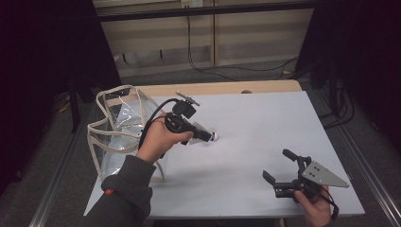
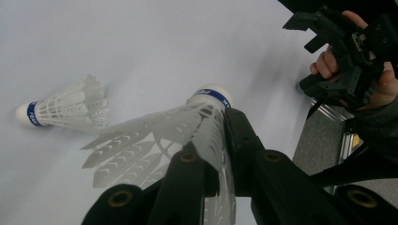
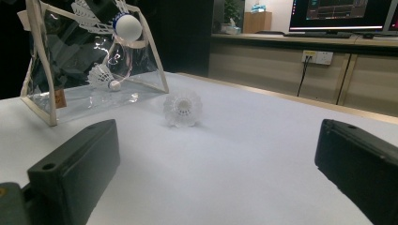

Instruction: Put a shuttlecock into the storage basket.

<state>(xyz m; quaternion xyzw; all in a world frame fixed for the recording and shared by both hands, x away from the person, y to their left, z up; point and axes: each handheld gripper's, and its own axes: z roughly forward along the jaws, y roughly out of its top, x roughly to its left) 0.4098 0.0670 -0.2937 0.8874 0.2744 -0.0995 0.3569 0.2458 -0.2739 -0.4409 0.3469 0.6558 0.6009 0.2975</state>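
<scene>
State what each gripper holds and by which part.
The left gripper is shut on a shuttlecock, its fingers pinching the white feather skirt, cork tip pointing away. The right gripper is open and holds nothing.

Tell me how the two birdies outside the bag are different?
The held shuttlecock is pinched by its feathers in the shut left claw, off the table; the loose shuttlecock lies on its side on the white table, untouched. Both are white with a blue band.

Bag (image 1: pixel 118 127) at table's (image 1: pixel 265 123) left, 1 shuttlecock (image 3: pixel 104 76) inside (another (image 3: pixel 182 108) just beside)
</scene>
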